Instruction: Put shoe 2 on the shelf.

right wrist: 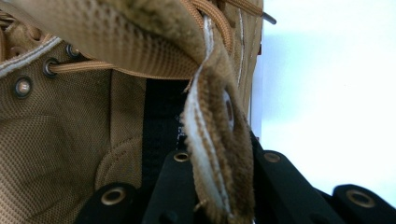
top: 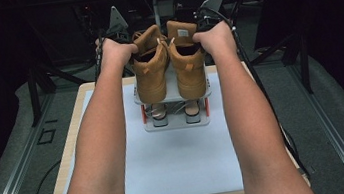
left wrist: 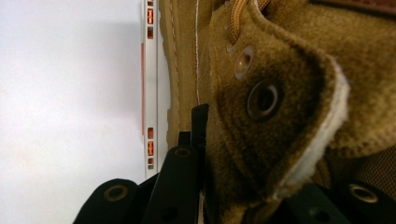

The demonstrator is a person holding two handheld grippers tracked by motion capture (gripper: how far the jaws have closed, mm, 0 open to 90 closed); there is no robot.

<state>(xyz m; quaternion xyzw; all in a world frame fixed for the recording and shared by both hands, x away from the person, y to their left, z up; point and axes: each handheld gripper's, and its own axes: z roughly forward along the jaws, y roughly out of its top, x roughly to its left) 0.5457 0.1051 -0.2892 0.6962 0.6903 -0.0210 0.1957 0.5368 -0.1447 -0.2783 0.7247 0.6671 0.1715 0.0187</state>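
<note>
Boots first: a pair of tan suede ankle boots stands on the top tier of a small grey shoe rack [top: 173,97] at the far end of the tabletop [top: 178,161], with another pair of shoes [top: 176,110] on the tier below. The left boot [top: 149,72] is pinched at its collar by the left gripper [left wrist: 219,154], whose black jaws are narrowed on the suede edge beside the top eyelets. The right gripper [right wrist: 219,163] likewise clamps the upper edge of the right boot [top: 187,62], white lining showing between its jaws. Both hands sit level at the boots' tops. The step in hand looks like either setting the pair down on the rack or lifting it off; soles seem to rest on the shelf, though the rear is hard to see. If placing, the next move calls for releasing both collars evenly and backing straight away so neither boot tips.
</note>
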